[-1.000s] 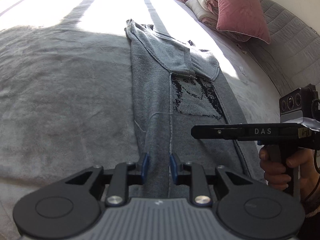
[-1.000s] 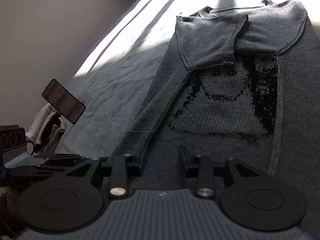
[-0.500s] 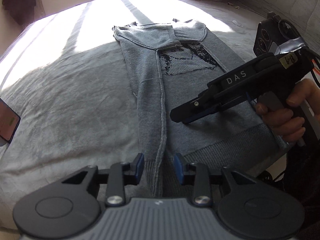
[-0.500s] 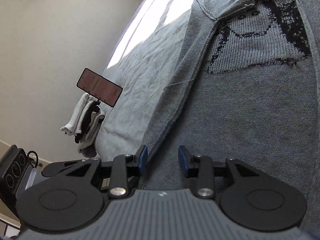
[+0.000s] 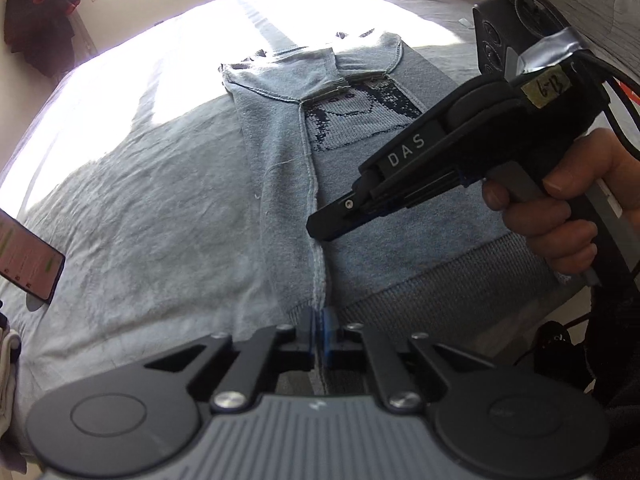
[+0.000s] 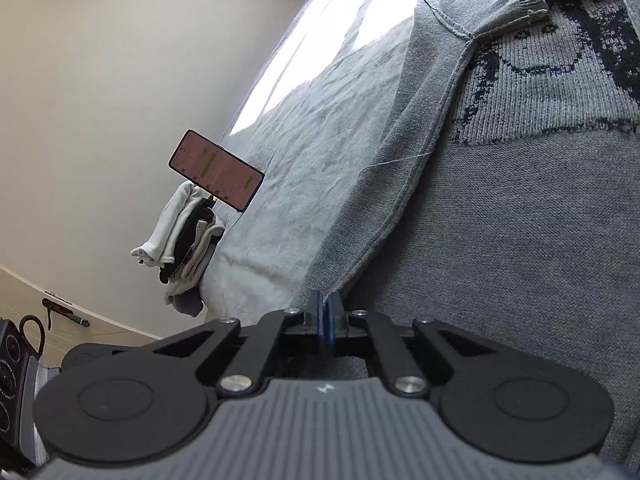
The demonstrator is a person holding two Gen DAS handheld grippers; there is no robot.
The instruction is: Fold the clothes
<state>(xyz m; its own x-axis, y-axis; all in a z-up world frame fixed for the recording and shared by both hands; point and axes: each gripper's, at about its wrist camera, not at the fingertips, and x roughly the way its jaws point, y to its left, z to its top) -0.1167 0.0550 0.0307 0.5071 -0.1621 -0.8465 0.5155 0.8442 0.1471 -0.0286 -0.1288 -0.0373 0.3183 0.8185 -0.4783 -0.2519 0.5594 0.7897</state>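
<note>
A phone [image 5: 28,254] stands at the far left of the left wrist view, its lit screen at the edge of the grey bed [image 5: 152,208]. Sunlight washes out the far part of the bedcover.

The grey sweater [image 5: 288,184] lies flat along the middle of the bed, hem toward the near edge, neckline away. Both sleeves are folded in across the chest, and their cuffs meet over a dark knitted face pattern.

The left claw [image 5: 319,334] points steeply down at the near edge of the bed. Its blue-padded jaws are clenched on the sweater's hem, just where the folded side edge runs down to the ribbing; a strip of grey knit passes between the pads.

To the right, in the same view, the right claw [image 5: 328,228] slants down over the lower part of the sweater. A hand [image 5: 560,216] wraps its pistol handle, forefinger curled at the front, the other fingers stacked below. From this side you cannot tell what its tip touches.

The right wrist view settles it: the right claw [image 6: 325,322] is clenched, its pads pinching the sweater's folded left side edge low on the body. In that view a stack of folded clothes [image 6: 182,248] sits beyond the bed's corner, under the phone [image 6: 216,170].
</note>
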